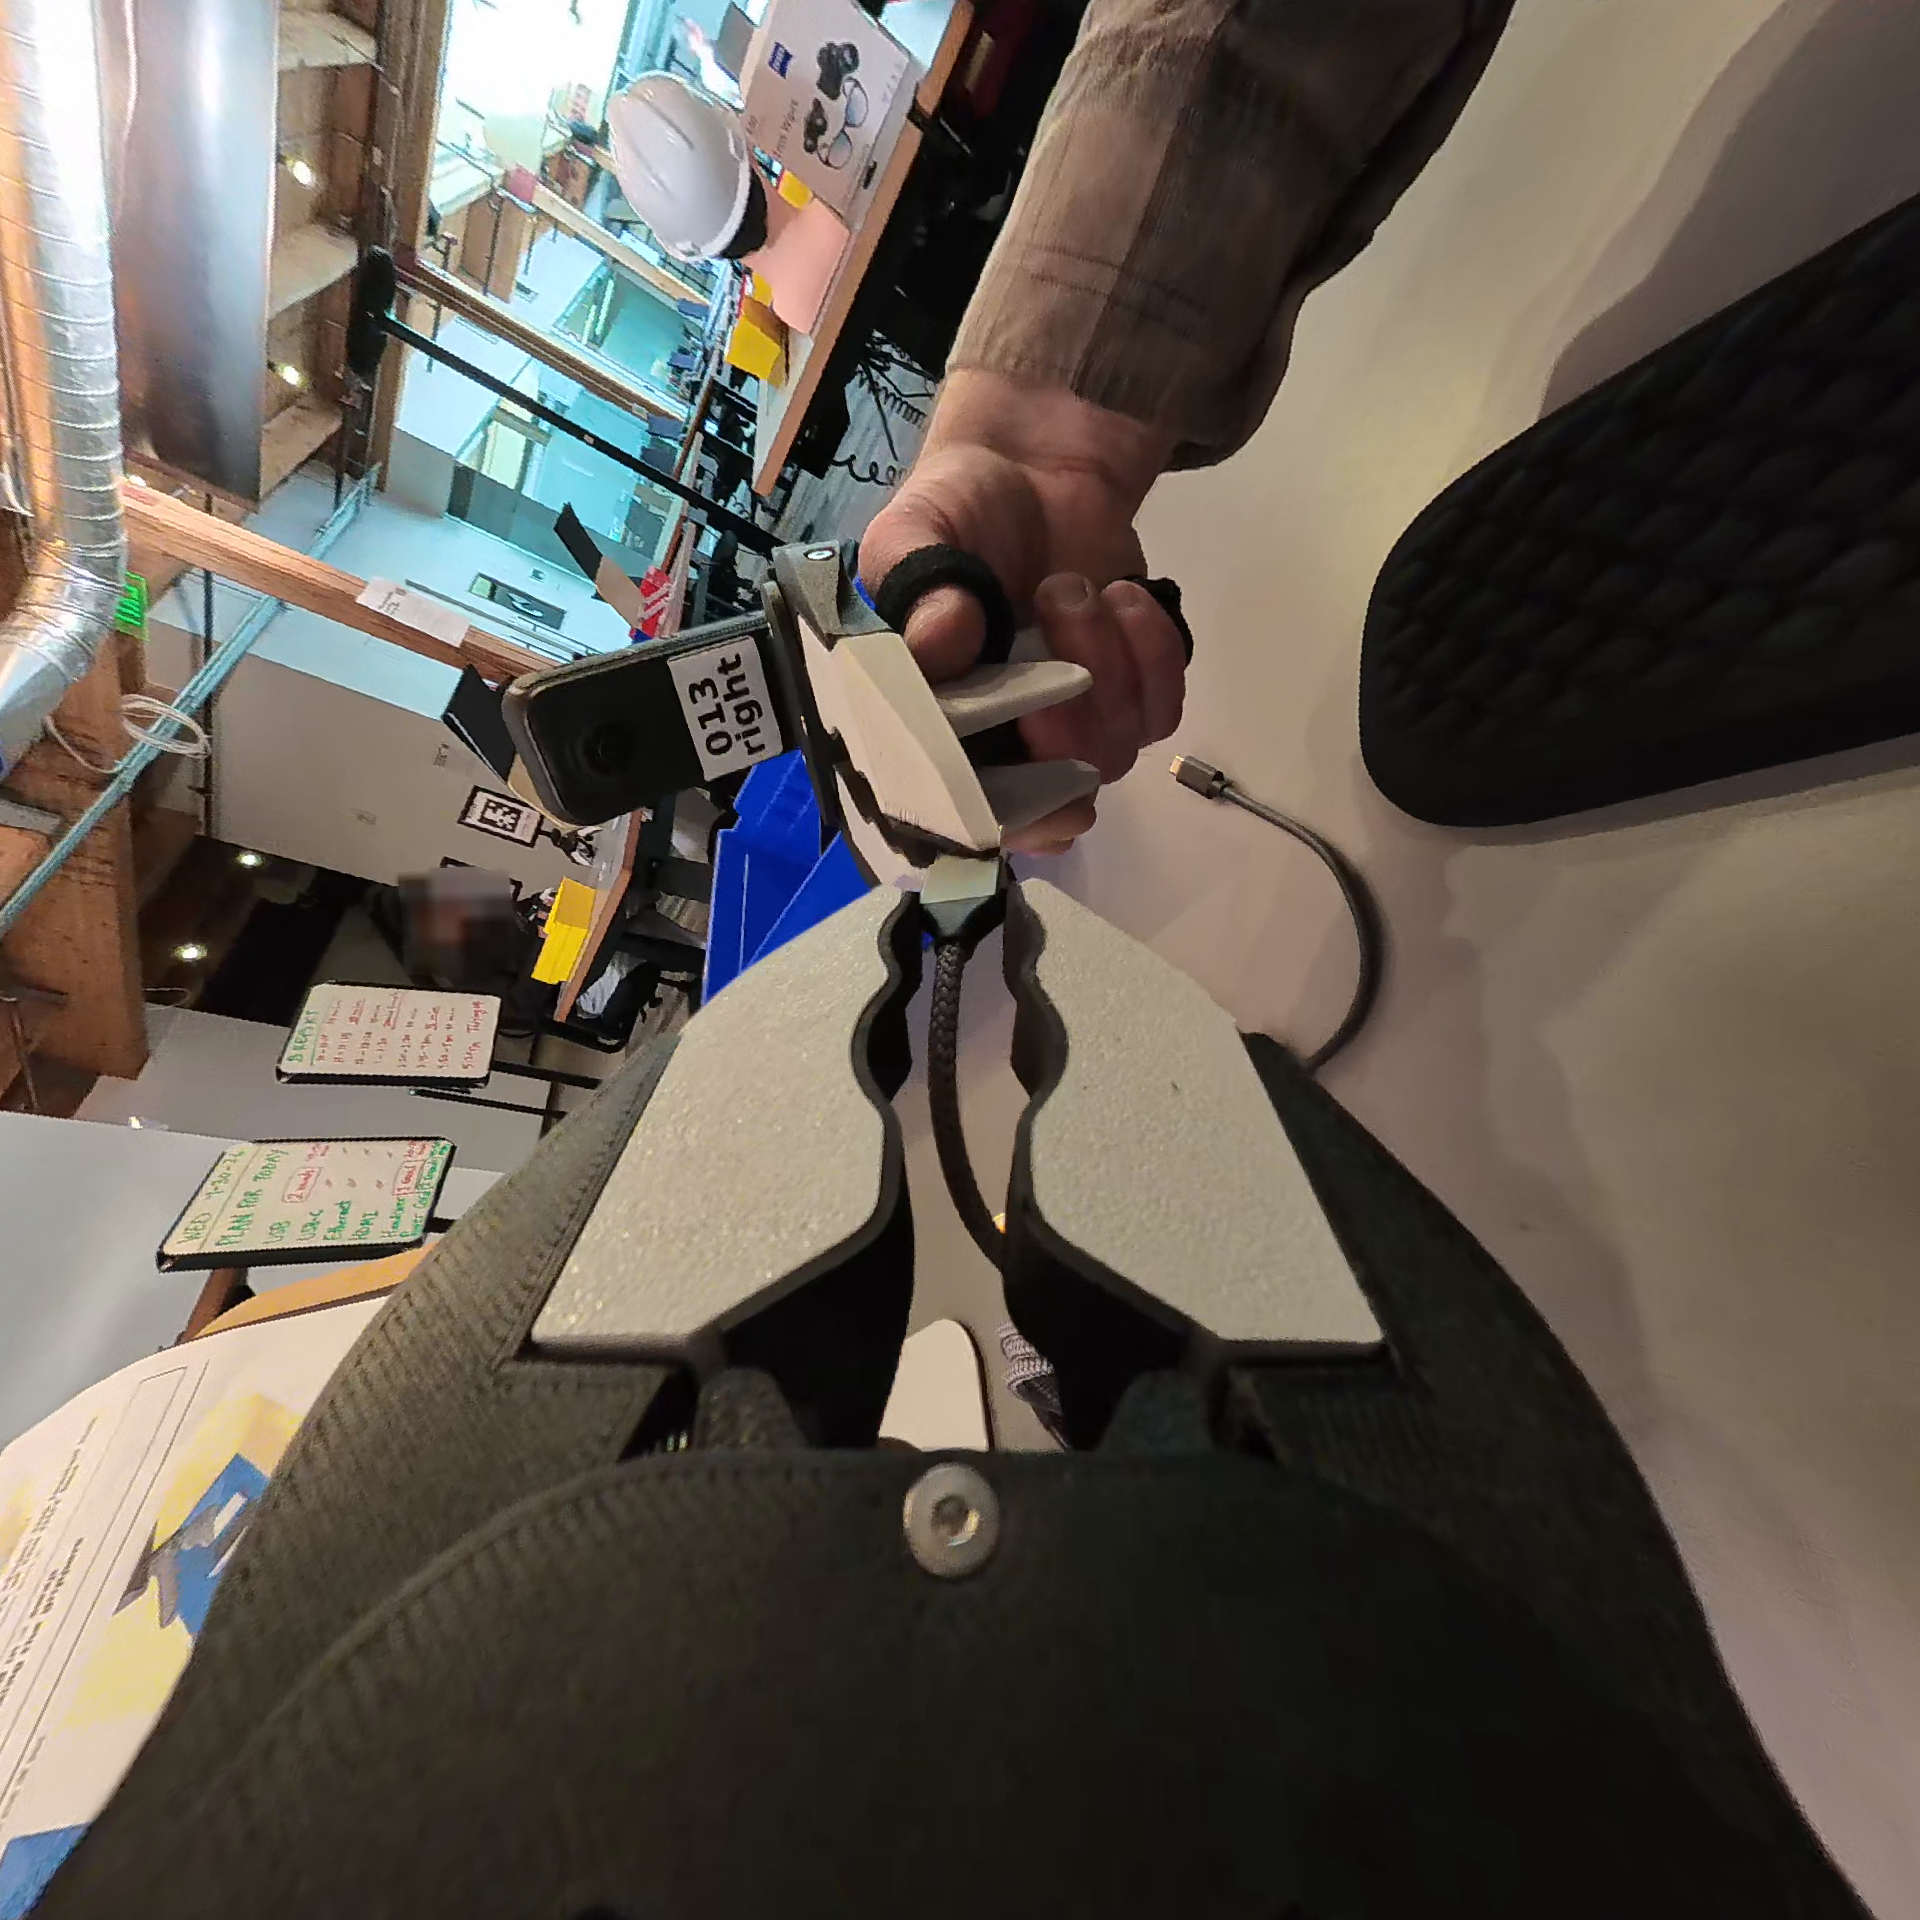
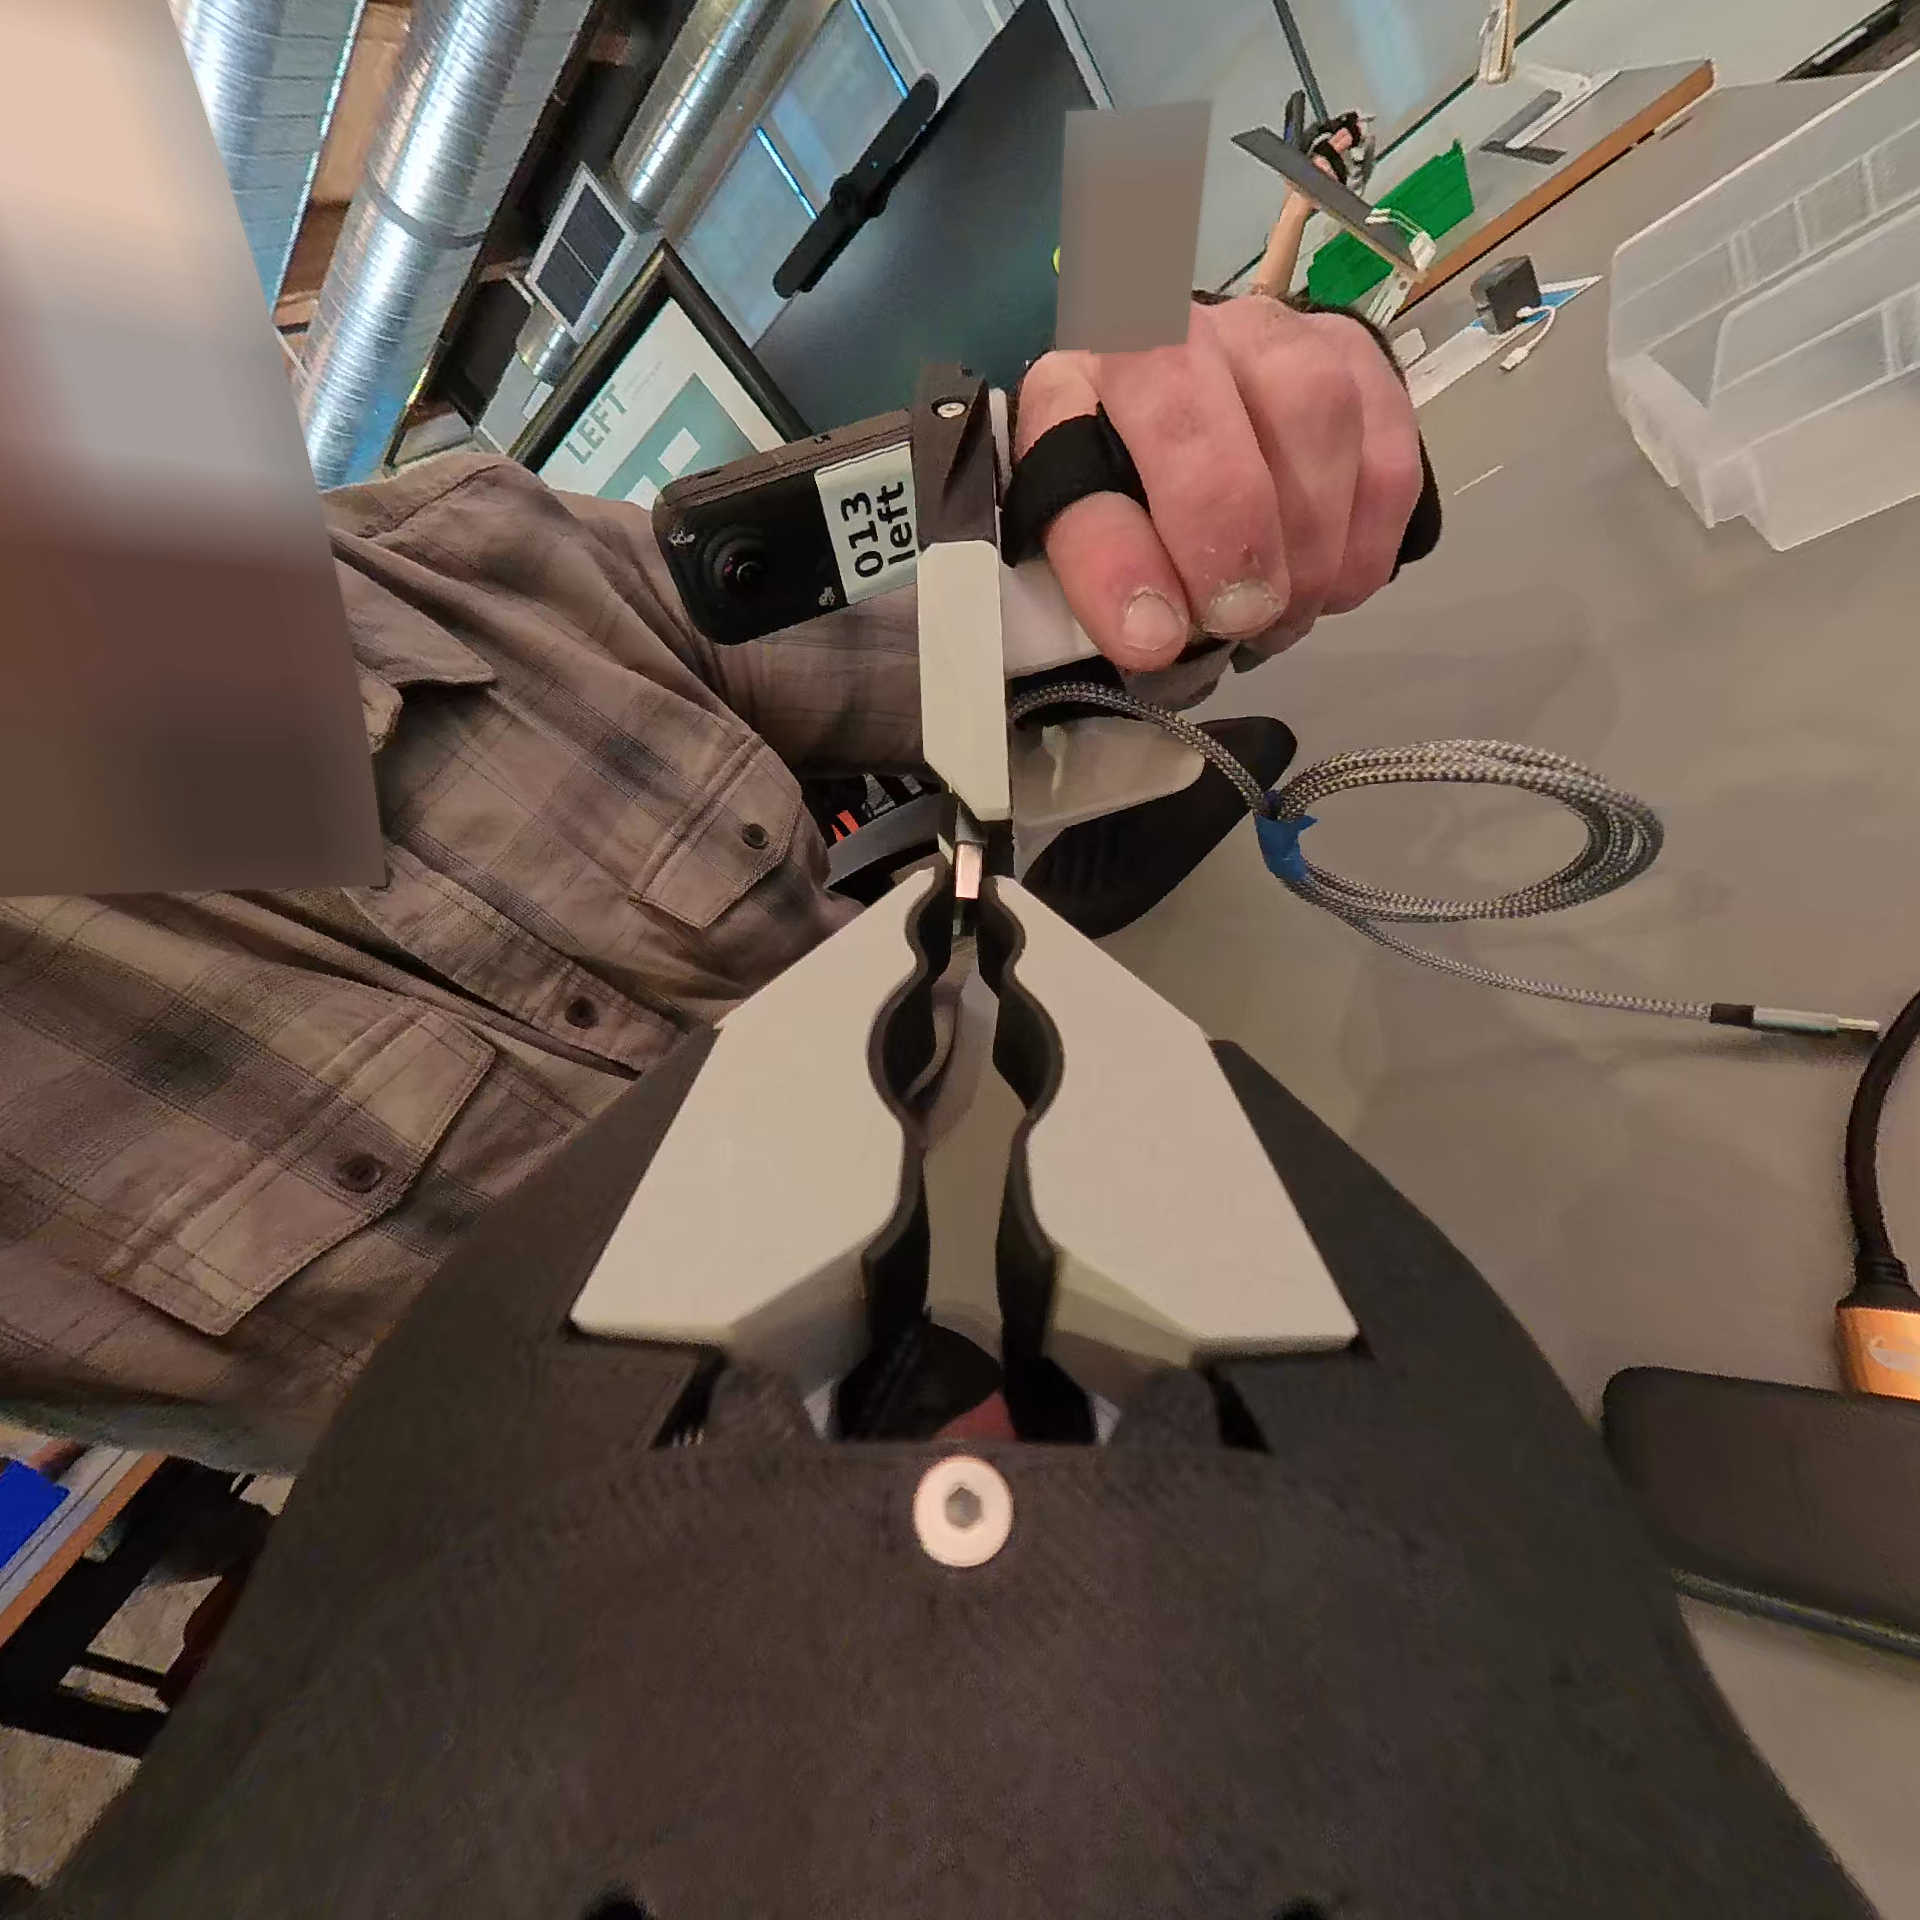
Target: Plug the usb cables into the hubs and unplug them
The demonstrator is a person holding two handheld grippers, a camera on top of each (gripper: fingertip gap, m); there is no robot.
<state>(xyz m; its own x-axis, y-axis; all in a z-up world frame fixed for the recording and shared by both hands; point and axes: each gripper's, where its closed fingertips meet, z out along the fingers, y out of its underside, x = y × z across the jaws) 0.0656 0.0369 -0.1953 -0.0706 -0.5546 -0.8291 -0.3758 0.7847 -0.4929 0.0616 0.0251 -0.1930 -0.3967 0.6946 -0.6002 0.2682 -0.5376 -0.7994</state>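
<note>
The left gripper [image 1: 951, 914] is clamped on the braided USB cable's plug [image 1: 958, 891], tip-to-tip with the right gripper [image 2: 964, 896], which pinches its metal end, axis in line with both.

Two handheld grippers, each with black ribbed 3D-printed body, one silver hex screw centred near base. Left gripper [image 1: 961, 914]: pale grey speckled finger plates, wavy black inner edges. Right gripper [image 2: 966, 914]: smooth pale grey faceted plates, same wavy black lining. Black camera with white label mounted on each handle. Black fabric loop straps around fingers of left hand [image 2: 1226, 488] and right hand [image 1: 1029, 623]. Beige-grey plaid button-up shirt [image 2: 436, 935], chest pockets, ribbed cuff.
</note>
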